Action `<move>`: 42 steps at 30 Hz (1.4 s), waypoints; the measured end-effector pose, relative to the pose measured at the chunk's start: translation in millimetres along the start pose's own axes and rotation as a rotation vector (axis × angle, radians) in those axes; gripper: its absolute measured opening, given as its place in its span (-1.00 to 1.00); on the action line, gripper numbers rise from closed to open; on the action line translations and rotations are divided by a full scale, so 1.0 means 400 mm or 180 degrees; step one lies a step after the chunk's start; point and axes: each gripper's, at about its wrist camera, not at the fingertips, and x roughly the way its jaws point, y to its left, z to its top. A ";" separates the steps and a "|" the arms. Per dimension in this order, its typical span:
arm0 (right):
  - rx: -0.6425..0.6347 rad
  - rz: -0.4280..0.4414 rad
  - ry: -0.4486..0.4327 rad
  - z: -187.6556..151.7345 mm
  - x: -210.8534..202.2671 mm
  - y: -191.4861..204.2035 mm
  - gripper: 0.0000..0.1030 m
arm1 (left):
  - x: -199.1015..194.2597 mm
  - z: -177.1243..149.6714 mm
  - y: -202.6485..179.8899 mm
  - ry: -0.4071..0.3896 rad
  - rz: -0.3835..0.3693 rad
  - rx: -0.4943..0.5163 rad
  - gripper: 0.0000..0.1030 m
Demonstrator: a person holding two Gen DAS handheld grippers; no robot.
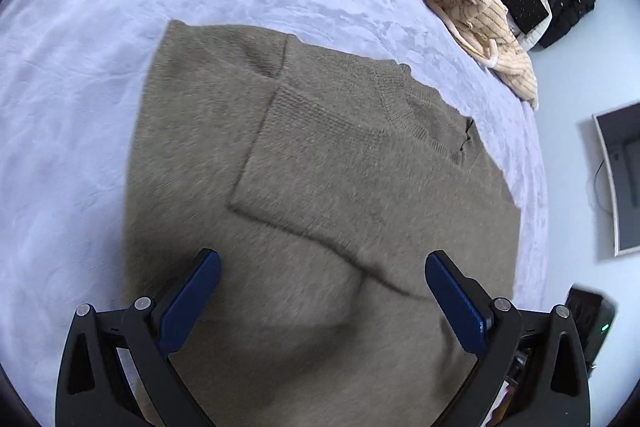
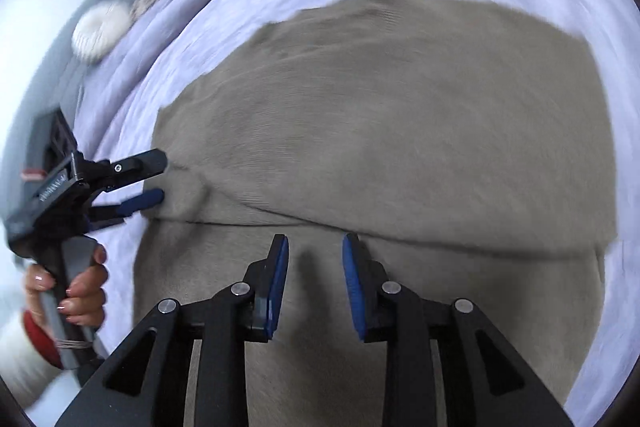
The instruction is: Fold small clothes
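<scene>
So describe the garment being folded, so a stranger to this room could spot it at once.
Start from the pale lavender blanket covering the bed. In its middle lies the olive-brown knit sweater, spread flat with one sleeve folded across it. Unlike the cream striped garment bunched at the bed's edge, it is plain and fuzzy.

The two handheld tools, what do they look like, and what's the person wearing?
Each tool, left tool and right tool, has black angular linkage arms with silver pivot pins and flat blue textured pads. The left one has a grey handle and a black body with white lettering. A white sleeve with a red band shows.
</scene>
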 end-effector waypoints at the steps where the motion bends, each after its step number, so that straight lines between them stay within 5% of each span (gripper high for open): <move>1: 0.0230 0.0066 -0.0045 -0.005 -0.014 -0.038 -0.40 | 0.009 0.011 -0.002 0.0001 -0.0026 -0.0042 0.99; 7: 0.1652 0.0469 -0.0563 -0.053 -0.096 -0.269 -0.29 | 0.041 0.089 -0.011 -0.0152 0.0021 -0.0260 0.87; 9: 0.2021 0.0616 -0.0738 -0.061 -0.100 -0.322 -0.29 | 0.053 0.107 -0.012 -0.0133 0.0215 -0.0266 0.30; 11: 0.2361 0.0785 -0.0887 -0.066 -0.095 -0.364 -0.29 | 0.060 0.114 -0.015 -0.0098 0.0385 -0.0194 -0.75; 12: 0.2470 0.0870 -0.0908 -0.066 -0.092 -0.379 -0.34 | 0.054 0.113 -0.010 -0.0081 0.0277 -0.0192 -0.75; 13: 0.2526 0.0917 -0.0909 -0.066 -0.093 -0.388 -0.72 | 0.040 0.111 -0.008 -0.0110 0.0213 -0.0210 -0.75; 14: 0.2500 0.0900 -0.0907 -0.060 -0.100 -0.389 -0.87 | 0.016 0.107 -0.013 -0.0162 0.0142 -0.0164 -0.75; 21: 0.1819 0.0572 -0.0807 -0.015 -0.171 -0.381 -0.87 | -0.077 0.032 -0.048 -0.0305 0.0094 0.0339 -0.75; 26: 0.1849 0.0439 -0.0623 -0.033 -0.097 -0.422 -0.87 | -0.010 -0.019 0.002 -0.0025 0.0382 0.0407 -0.74; 28: 0.1824 0.0418 -0.0644 -0.035 -0.095 -0.423 -0.88 | -0.034 -0.024 0.019 -0.0097 0.0378 0.0383 -0.74; 33: 0.1807 0.0365 -0.0611 -0.037 -0.110 -0.416 -0.86 | -0.103 -0.007 0.074 -0.0268 0.0850 0.0361 -0.74; 35: 0.1801 0.0310 -0.0573 -0.040 -0.121 -0.398 -0.81 | -0.120 -0.005 0.099 -0.0236 0.0934 0.0304 -0.74; 37: 0.1681 0.0369 -0.0526 -0.048 -0.135 -0.360 -0.52 | -0.124 -0.009 0.121 -0.0174 0.1053 0.0313 -0.72; 39: 0.1546 0.0591 -0.0454 -0.062 -0.137 -0.305 -0.10 | -0.131 -0.023 0.139 -0.0157 0.1212 0.0347 0.16; 40: 0.1493 0.0742 -0.0388 -0.069 -0.129 -0.274 -0.01 | -0.139 -0.032 0.142 -0.0226 0.1309 0.0355 0.86; 42: 0.1371 0.1045 -0.0186 -0.075 -0.093 -0.197 -0.01 | -0.157 -0.054 0.139 -0.0371 0.1350 0.0473 0.95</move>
